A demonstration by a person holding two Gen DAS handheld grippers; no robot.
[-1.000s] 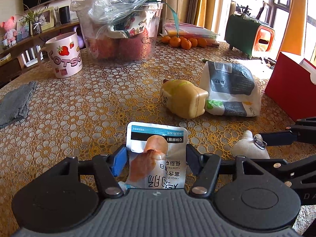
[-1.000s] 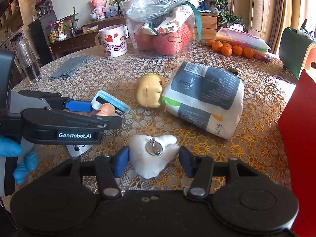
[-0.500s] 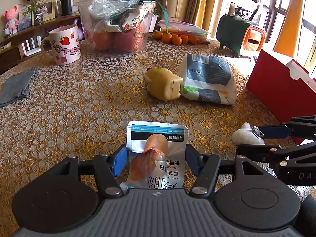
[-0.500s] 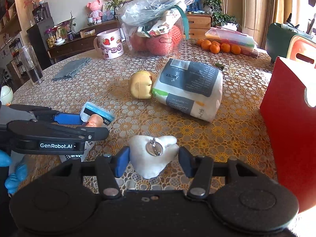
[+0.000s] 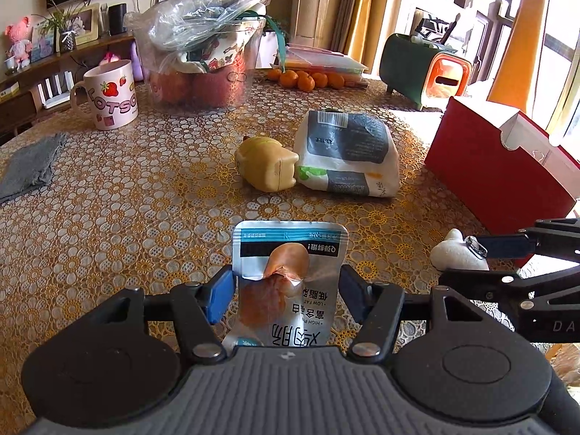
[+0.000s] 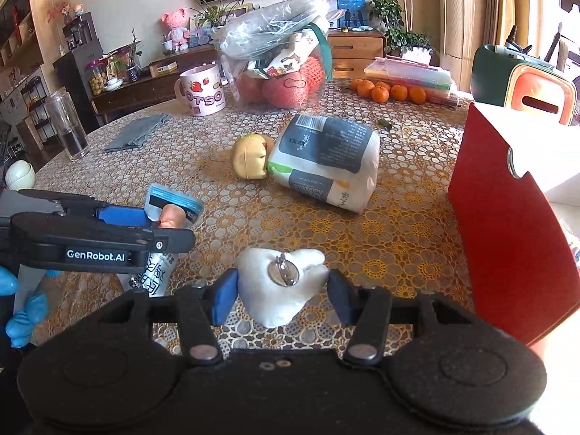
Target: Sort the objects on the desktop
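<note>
Above the lace-patterned tablecloth (image 5: 145, 195), the left gripper (image 5: 286, 291) pinches a silver snack pouch (image 5: 290, 282) by its sides, blue pads pressed to both edges; just to its right, the right gripper (image 6: 282, 291) clamps a white plush charm (image 6: 279, 290) with a metal clasp on top, both items lifted off the cloth. Beyond the pouch, a yellow toy (image 5: 266, 168) lies touching a white-and-grey tissue pack (image 5: 348, 156); right of that pack stands an open red box (image 5: 500, 174); far behind sit a strawberry mug (image 5: 108, 96) and a clear tub of fruit (image 5: 203, 72).
</note>
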